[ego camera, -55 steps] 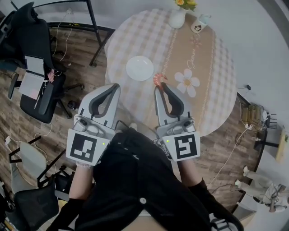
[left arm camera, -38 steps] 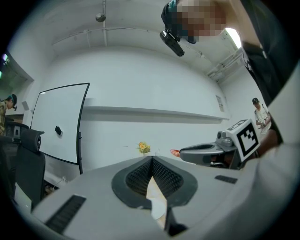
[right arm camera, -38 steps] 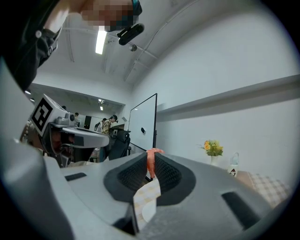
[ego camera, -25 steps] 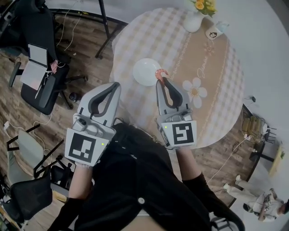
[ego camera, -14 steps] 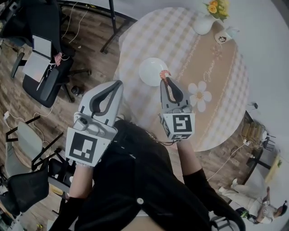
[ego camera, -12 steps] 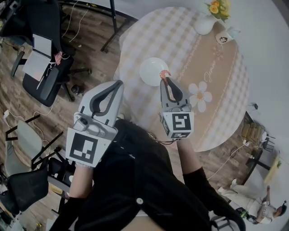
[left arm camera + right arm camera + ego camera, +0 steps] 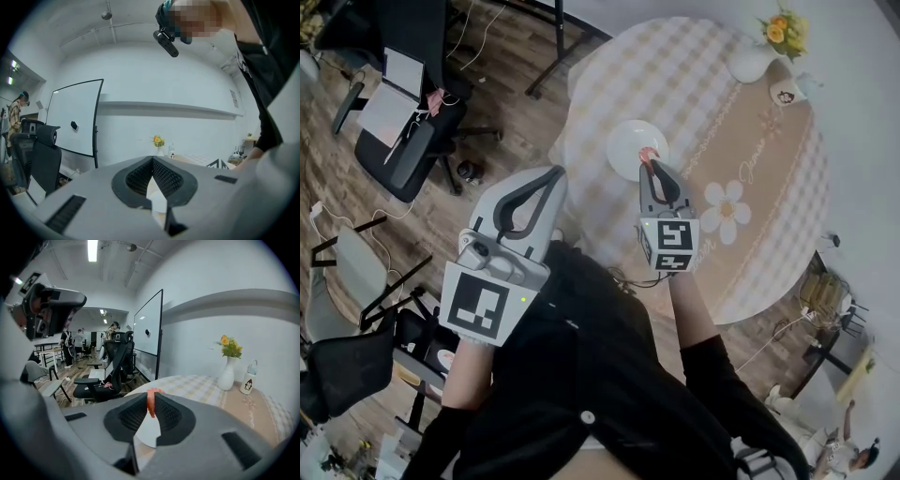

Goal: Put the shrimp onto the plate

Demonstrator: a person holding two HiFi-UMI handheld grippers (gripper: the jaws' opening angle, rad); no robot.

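Note:
A small orange-pink shrimp (image 7: 649,156) is pinched at the tip of my right gripper (image 7: 651,164), which is shut on it and held over the near rim of the white plate (image 7: 630,141). In the right gripper view the shrimp (image 7: 151,401) stands upright between the dark pads, with the plate (image 7: 149,430) showing below them. My left gripper (image 7: 555,174) hangs to the left, off the table over the floor, its jaws shut with nothing in them. Through its closed jaws in the left gripper view (image 7: 152,159) a pale patch (image 7: 155,197) shows.
The round table (image 7: 675,84) has a checked cloth and a tan runner with a daisy print (image 7: 722,204). A white vase of yellow flowers (image 7: 759,58) and a small mug (image 7: 787,92) stand at its far edge. Black office chairs (image 7: 403,150) crowd the wooden floor at left.
My right gripper has carried the shrimp from beside the daisy print toward the plate and now holds it over the plate's near rim. The left gripper stays shut and empty.

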